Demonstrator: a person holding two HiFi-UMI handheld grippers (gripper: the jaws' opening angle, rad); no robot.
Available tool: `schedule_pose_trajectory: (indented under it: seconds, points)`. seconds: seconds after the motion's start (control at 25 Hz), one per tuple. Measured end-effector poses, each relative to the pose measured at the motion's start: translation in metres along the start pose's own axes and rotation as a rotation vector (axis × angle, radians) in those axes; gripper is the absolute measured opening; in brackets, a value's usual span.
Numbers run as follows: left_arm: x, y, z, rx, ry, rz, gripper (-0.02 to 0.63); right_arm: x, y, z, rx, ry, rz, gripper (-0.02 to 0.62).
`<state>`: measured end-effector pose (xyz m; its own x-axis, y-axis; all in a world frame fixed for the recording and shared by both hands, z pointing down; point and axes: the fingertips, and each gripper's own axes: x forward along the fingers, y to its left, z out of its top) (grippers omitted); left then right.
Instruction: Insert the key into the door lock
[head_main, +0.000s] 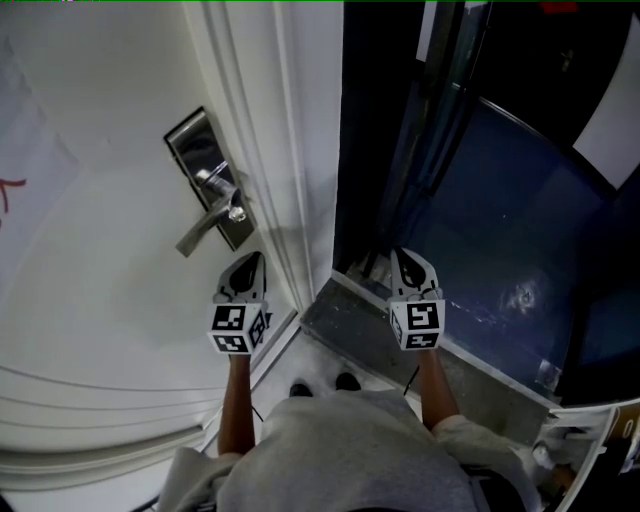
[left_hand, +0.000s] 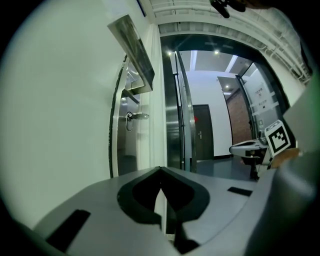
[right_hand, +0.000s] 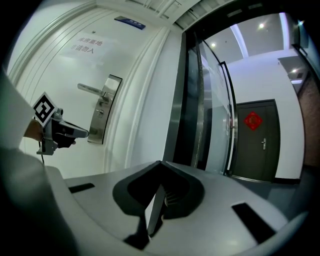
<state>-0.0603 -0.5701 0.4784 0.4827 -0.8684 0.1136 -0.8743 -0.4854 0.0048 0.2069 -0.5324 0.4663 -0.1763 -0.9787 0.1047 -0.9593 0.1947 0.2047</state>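
Your left gripper (head_main: 250, 268) has its smooth, grey moulded jaws drawn together. The tips meet, only a thin slit shows behind them, and nothing is gripped. Your right gripper (head_main: 408, 268) is the same: the jaws are closed to a point, with a ribbed black pad just behind the tips.

The lock plate (head_main: 205, 170) is a tall, polished metal rectangle on the flat white door (head_main: 100, 300). It lies up and ahead of the left gripper, near it but not touching. Its lever (head_main: 203, 228) is a slim brushed-metal bar that slants downward, with its free end off to the left of that gripper. A small shiny round piece (head_main: 236, 212) sits on the plate beside the lever's root; I cannot tell whether it is the key. Only bare door face lies between the left gripper and the plate.

The ridged white door frame (head_main: 285, 150) runs between your two grippers, and a grey metal sill (head_main: 345, 320) lies at its foot. Ahead of the right gripper stand a glass panel (head_main: 440, 110) in a steel frame and a glossy dark-blue floor (head_main: 490, 250).
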Motion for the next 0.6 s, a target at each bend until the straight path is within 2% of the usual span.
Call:
schedule_pose_trajectory:
  seconds: [0.6]
  points:
    - [-0.004, 0.005, -0.002, -0.001, 0.007, 0.018, 0.017, 0.011, 0.011, 0.006, -0.003, -0.014, 0.030, 0.023]
